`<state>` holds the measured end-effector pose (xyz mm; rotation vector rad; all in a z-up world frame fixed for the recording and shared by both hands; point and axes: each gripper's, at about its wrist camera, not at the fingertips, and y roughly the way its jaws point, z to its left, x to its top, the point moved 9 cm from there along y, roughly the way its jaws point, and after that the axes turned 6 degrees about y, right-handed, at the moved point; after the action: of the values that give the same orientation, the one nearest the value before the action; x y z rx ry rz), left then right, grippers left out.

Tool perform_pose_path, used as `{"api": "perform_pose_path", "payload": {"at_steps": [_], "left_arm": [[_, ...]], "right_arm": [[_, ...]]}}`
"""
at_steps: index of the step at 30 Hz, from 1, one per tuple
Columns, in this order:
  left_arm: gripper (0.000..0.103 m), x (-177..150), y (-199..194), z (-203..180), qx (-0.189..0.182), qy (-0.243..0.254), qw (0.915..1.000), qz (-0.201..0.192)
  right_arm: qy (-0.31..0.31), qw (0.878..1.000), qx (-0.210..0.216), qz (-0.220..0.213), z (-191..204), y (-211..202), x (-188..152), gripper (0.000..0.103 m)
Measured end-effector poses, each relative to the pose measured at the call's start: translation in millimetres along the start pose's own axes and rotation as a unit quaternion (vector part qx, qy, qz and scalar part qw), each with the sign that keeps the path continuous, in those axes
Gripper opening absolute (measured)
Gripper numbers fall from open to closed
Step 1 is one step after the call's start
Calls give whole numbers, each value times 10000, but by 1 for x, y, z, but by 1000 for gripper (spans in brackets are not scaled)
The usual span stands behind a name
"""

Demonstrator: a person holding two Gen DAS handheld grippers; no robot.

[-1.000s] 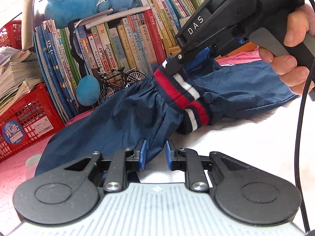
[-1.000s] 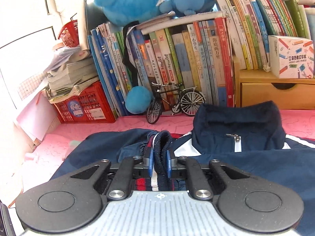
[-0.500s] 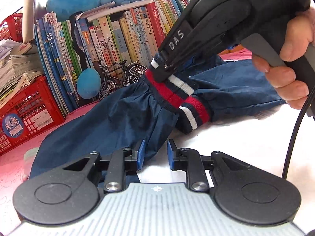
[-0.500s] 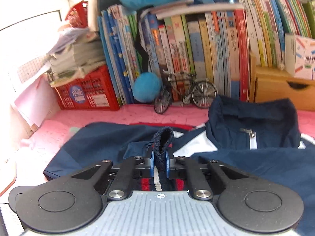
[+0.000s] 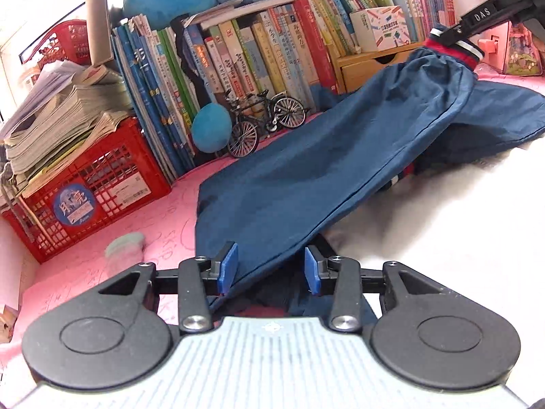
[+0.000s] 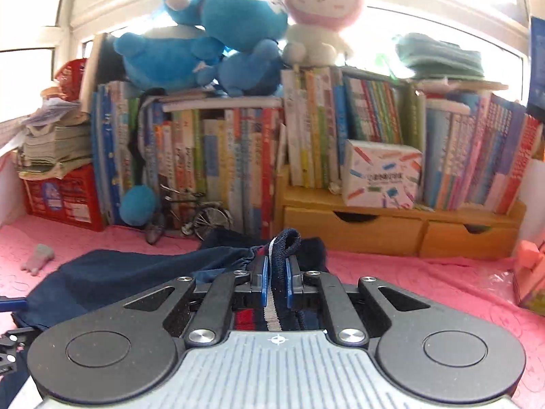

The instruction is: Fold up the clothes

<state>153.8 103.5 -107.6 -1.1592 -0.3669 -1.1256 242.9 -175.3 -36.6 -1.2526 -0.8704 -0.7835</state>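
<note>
**A:** Between your left gripper's blue pads, the shoulder end of the navy sleeve is lying slack. Its jaws are opening, and the pads are standing clear of the cloth on both sides, so you are gripping nothing there.

**B:** And on the right?

**A:** Your right gripper is clenching the striped knit cuff between its pads. From the left wrist view you are holding that cuff up off the surface, so the sleeve is hanging as a taut ramp across the jacket body. I judge you are carrying it over to fold the sleeve inward.

**B:** What is underneath?

**A:** You are working on a pink mat. A red crate of papers is sitting far left, then a row of books with a toy bicycle in front, blue plush toys on top, and wooden drawers to the right.
</note>
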Motion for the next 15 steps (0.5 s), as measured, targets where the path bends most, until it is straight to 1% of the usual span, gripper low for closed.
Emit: {"api": "perform_pose_path", "payload": {"at_steps": [1, 2, 4, 8, 12, 14, 15], "left_arm": [[40, -4, 0, 1, 50, 30, 10000, 55], [43, -8, -1, 2, 104, 84, 9999, 91], [47, -13, -1, 3, 170, 152, 9996, 154], [49, -16, -3, 6, 252, 207, 9992, 217], [50, -7, -1, 5, 268, 191, 9993, 157], [55, -1, 6, 6, 358, 177, 9991, 160], [55, 0, 12, 7, 416, 149, 9988, 206]], "right_arm": [[13, 9999, -87, 103, -8, 6, -9, 12], [18, 9996, -175, 203, -14, 12, -18, 13], [57, 9987, -322, 401, -26, 23, -38, 13], [236, 9964, -440, 680, -37, 39, -70, 15], [405, 9957, -433, 716, -41, 43, -81, 19], [399, 9958, -429, 706, -40, 45, -82, 20], [342, 9961, -451, 676, -39, 46, -84, 21]]}}
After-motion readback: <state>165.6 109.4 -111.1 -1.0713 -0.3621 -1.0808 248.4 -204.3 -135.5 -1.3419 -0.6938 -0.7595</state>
